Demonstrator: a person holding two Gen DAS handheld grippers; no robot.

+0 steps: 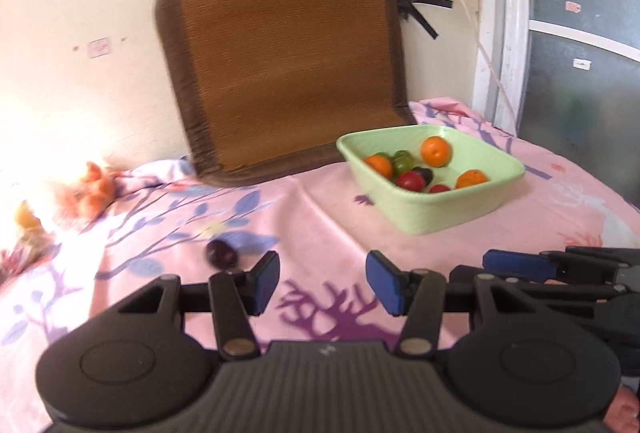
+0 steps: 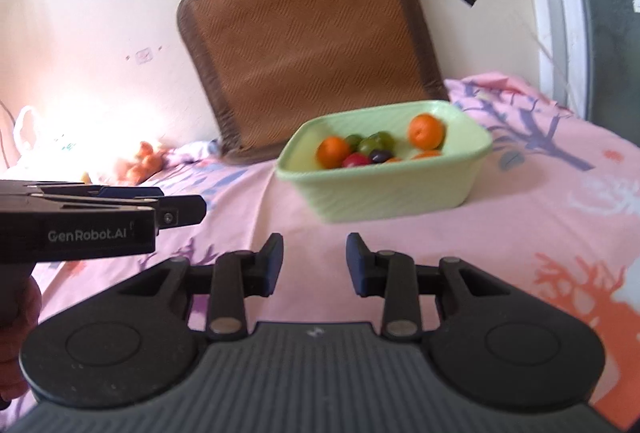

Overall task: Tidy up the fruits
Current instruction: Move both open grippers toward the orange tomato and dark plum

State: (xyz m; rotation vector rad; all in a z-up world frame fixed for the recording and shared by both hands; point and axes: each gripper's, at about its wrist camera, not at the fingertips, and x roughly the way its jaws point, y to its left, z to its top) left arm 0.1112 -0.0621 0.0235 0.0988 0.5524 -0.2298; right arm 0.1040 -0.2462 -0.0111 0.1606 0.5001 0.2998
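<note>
A pale green basin (image 1: 424, 209) sits on the pink bedsheet and holds oranges (image 1: 436, 151), green fruits (image 1: 402, 160) and dark red plums (image 1: 410, 180). It also shows in the right wrist view (image 2: 380, 193). A dark plum (image 1: 221, 253) lies loose on the sheet, just beyond the left finger of my left gripper (image 1: 323, 283), which is open and empty. My right gripper (image 2: 314, 263) is open and empty, short of the basin. It shows from the side in the left wrist view (image 1: 516, 261).
A brown woven mat (image 1: 288, 61) leans on the wall behind the basin. Orange soft items (image 1: 94, 189) lie at the far left of the bed. A window frame (image 1: 516, 33) and hanging cables stand at the right. The left gripper crosses the right view (image 2: 120, 209).
</note>
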